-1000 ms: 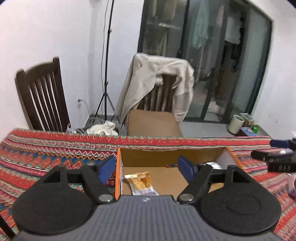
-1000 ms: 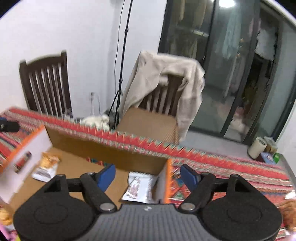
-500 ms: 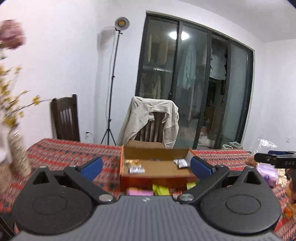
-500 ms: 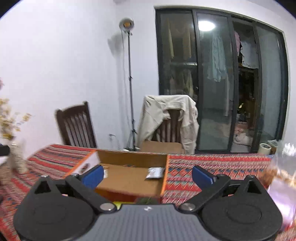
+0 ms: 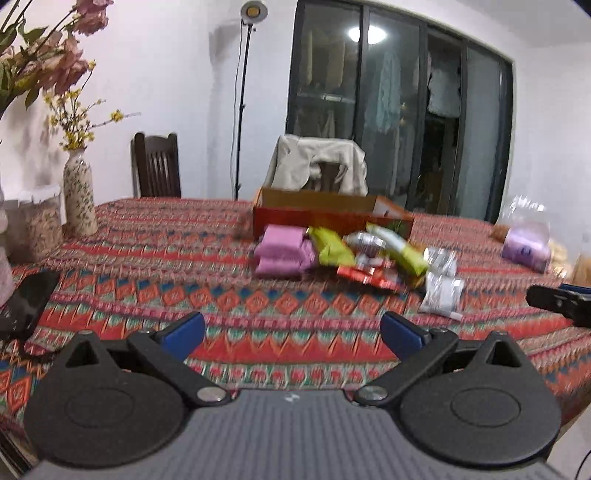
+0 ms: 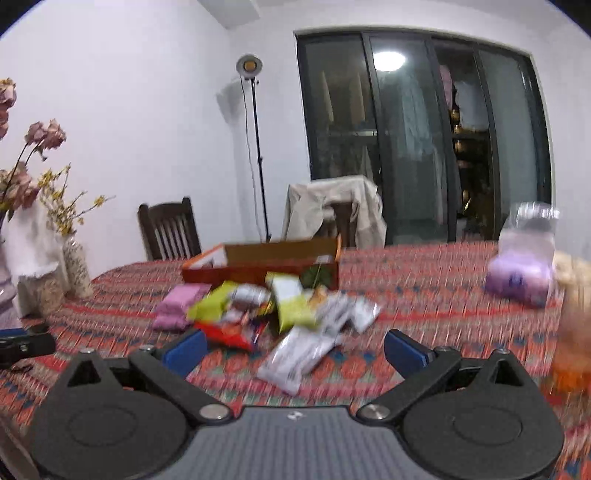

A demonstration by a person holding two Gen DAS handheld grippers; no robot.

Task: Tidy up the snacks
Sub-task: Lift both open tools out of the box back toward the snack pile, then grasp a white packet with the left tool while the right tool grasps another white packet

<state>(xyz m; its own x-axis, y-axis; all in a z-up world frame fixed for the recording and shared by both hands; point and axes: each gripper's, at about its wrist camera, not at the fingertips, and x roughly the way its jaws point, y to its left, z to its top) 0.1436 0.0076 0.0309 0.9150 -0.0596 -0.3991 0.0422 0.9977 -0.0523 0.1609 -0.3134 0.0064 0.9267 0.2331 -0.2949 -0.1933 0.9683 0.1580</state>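
White walls, dark glass sliding doors, a lit lamp stand, two wooden chairs.

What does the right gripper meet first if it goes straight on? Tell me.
Probably the silver-white snack packet, which lies on the patterned tablecloth between the right gripper's open fingers, nearest of the snack pile. The view is blurred, so the depth is uncertain.

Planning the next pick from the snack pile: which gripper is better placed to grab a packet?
Probably the right gripper: open, with a silver packet lying between its fingers. The left gripper, also open, has only tablecloth ahead; the pile lies farther off.
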